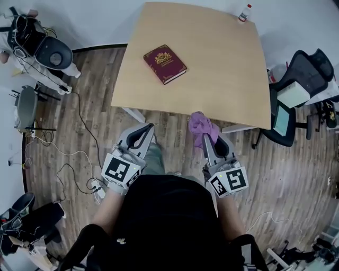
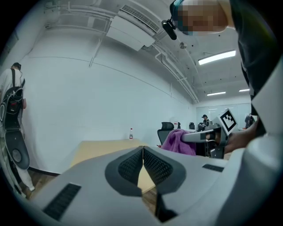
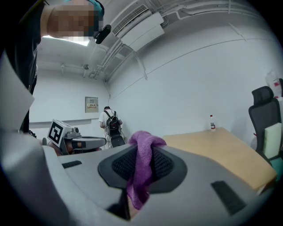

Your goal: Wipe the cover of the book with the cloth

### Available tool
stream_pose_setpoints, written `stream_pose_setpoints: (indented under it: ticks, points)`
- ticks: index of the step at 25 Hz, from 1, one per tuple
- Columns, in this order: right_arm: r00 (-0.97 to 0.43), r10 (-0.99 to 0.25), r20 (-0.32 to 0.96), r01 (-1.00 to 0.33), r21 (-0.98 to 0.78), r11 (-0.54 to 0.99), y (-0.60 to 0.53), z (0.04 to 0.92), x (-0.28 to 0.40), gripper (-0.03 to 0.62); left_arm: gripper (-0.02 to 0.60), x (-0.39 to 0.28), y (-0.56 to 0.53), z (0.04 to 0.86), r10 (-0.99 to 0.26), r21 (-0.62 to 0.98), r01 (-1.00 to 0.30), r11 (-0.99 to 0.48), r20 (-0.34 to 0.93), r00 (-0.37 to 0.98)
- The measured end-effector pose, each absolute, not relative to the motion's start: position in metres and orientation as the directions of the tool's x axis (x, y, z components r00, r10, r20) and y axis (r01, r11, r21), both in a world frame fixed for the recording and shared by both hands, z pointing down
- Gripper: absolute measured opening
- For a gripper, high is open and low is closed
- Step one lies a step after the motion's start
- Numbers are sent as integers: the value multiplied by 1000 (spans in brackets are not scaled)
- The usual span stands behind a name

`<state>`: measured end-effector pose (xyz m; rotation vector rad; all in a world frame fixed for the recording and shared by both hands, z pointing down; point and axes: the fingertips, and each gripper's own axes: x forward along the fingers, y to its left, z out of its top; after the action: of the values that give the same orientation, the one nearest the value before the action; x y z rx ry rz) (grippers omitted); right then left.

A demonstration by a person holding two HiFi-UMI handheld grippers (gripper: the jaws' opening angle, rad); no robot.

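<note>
Book (image 1: pixel 164 64) was seen lying at nine o'clock on the table (image 1: pixel 222 79), well apart from the purple cloth (image 1: pixel 200 126) pinched by the right gripper (image 1: pixel 204 137) at six o'clock, while the left gripper (image 1: pixel 149 127) was held pressed together, empty.

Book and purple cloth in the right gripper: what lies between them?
Only bare wooden table; the head view shows nothing between the book and the cloth.

The table (image 1: pixel 222 79) is looked down on steeply from the head, from well back. Low, close, near-level views are taken along the jaws of the left gripper (image 1: pixel 144 131) and the right gripper (image 1: pixel 207 138), out across the tabletop to the white wall (image 2: pixel 88 101). The bottle (image 1: pixel 244 12) and the cloth (image 1: pixel 200 126) are shared by all three views.
</note>
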<state>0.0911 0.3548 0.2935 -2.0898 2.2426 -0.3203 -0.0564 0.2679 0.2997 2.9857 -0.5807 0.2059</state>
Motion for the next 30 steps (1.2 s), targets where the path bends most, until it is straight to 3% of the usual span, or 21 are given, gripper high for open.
stream_pose_setpoints:
  ticks: [16,30]
  points:
    - [43,-986,163,-983,-172,-72,177,286,97,67,20,-69,87,323,-250,135,-275,-952,176,952]
    - [67,-973,220,-981,-164,-105,113,297,129,67,20,-41,28,352,-194,180,-242,-954,248,949]
